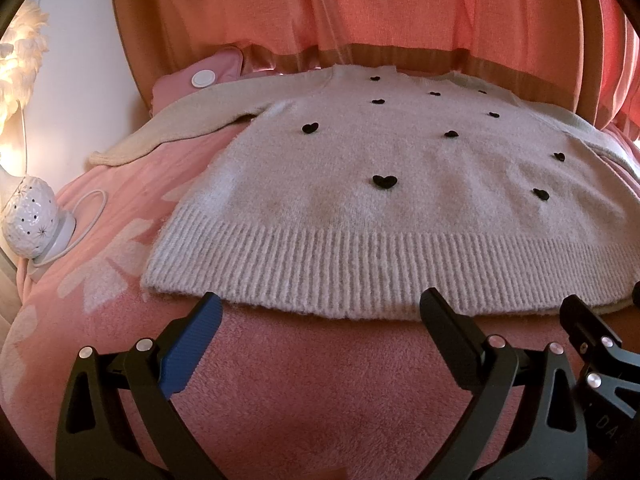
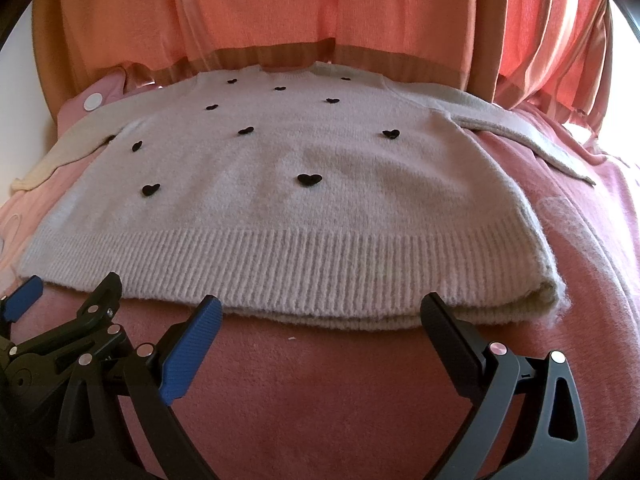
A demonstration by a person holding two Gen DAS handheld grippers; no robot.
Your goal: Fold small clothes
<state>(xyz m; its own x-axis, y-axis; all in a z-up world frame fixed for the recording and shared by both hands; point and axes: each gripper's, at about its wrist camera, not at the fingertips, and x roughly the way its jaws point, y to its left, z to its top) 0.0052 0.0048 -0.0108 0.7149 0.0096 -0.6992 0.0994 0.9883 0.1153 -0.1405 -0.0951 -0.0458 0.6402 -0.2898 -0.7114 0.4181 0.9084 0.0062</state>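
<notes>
Left wrist view puts your left gripper low at the ribbed hem of the small sweater, jaws spread wide with nothing between them, both tips just short of the hem's edge. The sweater lies flat, face up, on the pink blanket, hem toward you and neckline toward the orange curtain. That layout looks deliberate: with the body smoothed out and both sleeves stretched to the sides, you have clean edges to take for a first fold.

The right wrist view shows your right gripper in a matching pose, jaws also wide apart and empty, its tips at the hem nearer the sweater's right corner. You seem to be lining up both tools side by side along the bottom edge, probably so the hem can be lifted evenly instead of dragging one side.

The two views fill each other in. From the left camera you get the left sleeve lying out across the blanket, a pink pouch with a white disc near the shoulder, and a white patterned lamp with its cable off the bed's edge. The right camera hides the lamp but gives you the right sleeve running out to its cuff, and the hem's right corner, where the two layers of knit show stacked. Each camera also catches the other gripper at its frame edge.
</notes>
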